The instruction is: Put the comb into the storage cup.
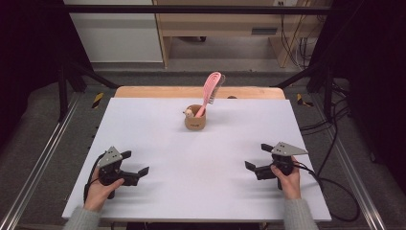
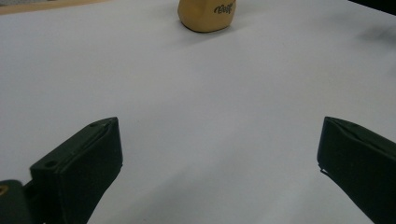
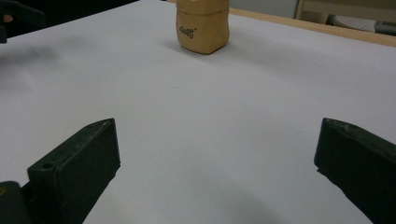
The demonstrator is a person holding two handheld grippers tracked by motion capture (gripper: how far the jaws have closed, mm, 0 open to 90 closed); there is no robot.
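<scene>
A tan cup [image 1: 195,120] stands upright toward the back middle of the white table [image 1: 158,143]. A pink hairbrush [image 1: 211,91] leans out of it, beside a small pale object. The same cup [image 2: 207,15] sits far ahead in the left gripper view, and the cup [image 3: 202,27] appears likewise in the right gripper view. My left gripper [image 1: 135,162] rests near the front left, open, with nothing between its jaws. My right gripper [image 1: 257,156] rests near the front right, also open with nothing in it. In both gripper views the black jaws stand wide apart over bare table.
A wooden strip [image 1: 191,92] borders the table's far edge. Black frame posts and cables [image 1: 335,120] stand to the right, a metal rail [image 1: 38,163] runs along the left. A wooden shelf unit [image 1: 225,28] stands beyond on the floor.
</scene>
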